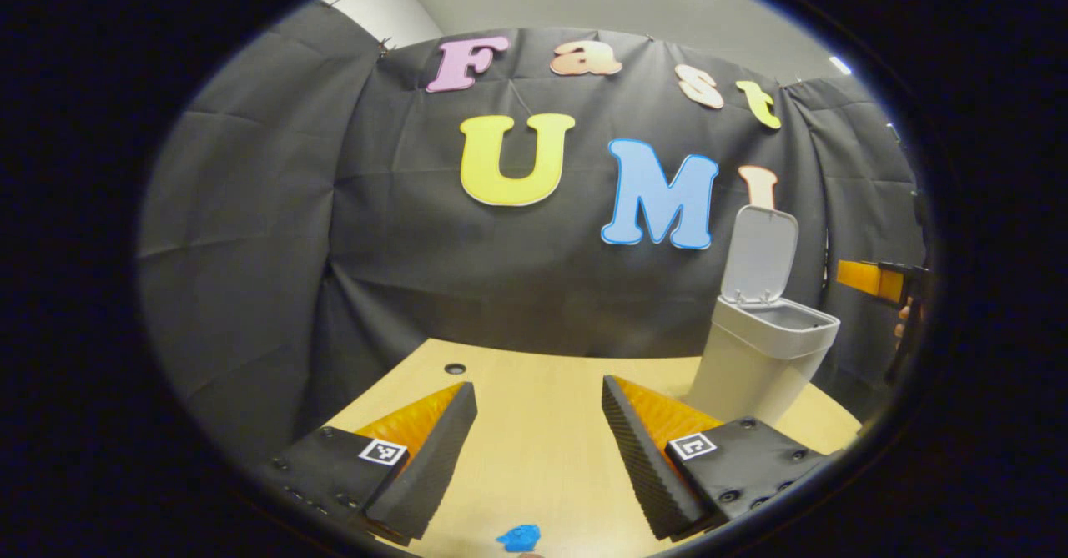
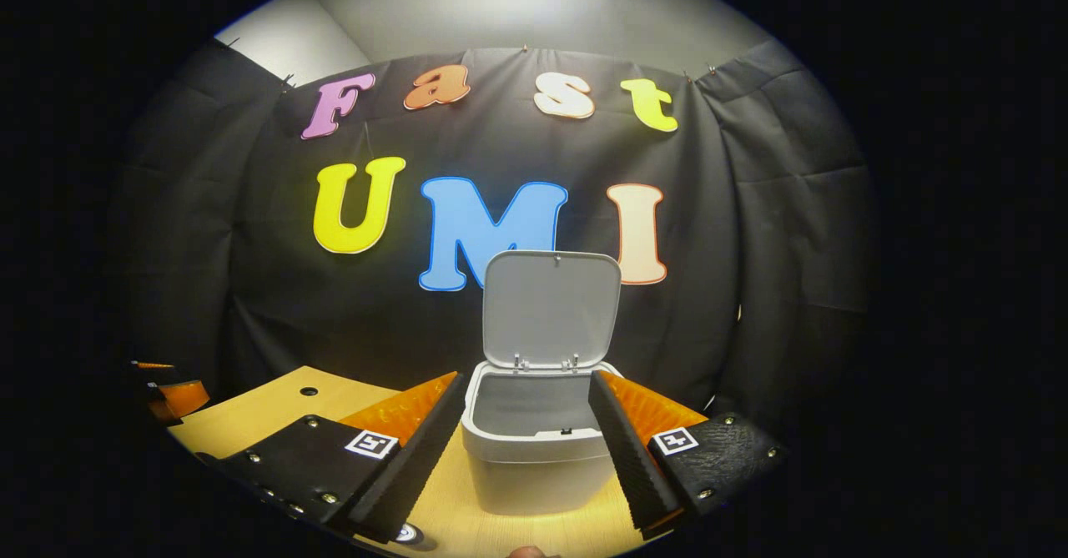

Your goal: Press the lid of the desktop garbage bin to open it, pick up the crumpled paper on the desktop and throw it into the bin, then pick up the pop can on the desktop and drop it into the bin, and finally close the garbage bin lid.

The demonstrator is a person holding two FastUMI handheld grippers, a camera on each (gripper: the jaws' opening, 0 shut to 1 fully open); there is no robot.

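In the left gripper view, the left tool (image 1: 538,424) sits nearest, its two fingers spread wide with nothing between them, hovering over the pale wooden desk (image 1: 542,458). At 6 o'clock, at the very bottom edge, lies a small bright blue scrap (image 1: 518,536), too cut off to identify. Farther off at 2 o'clock stands the garbage bin (image 1: 763,358), a pale plastic tub with its lid (image 1: 759,253) swung upright on hinges at the rear rim. At 3 o'clock, beyond the bin, the other tool's tip and a bit of the hand holding it peek in. In the right gripper view, the right tool (image 2: 526,424) is also spread and empty, its fingers framing the bin (image 2: 534,466) straight ahead at 6 o'clock, close in. The open mouth shows grey inner walls; the floor of the bin is hidden, so whether anything lies inside cannot be told. The lid (image 2: 551,308) stands vertical at 12 o'clock above the mouth. The bin looks light, stiff and smooth, likely to slide if shoved, so closing it probably calls for a gentle downward push on the lid's top edge. Crumpled paper would be soft and near weightless; a pop can, thin-walled and easily dented, is best pinched across its middle. Neither can be made out for certain here.
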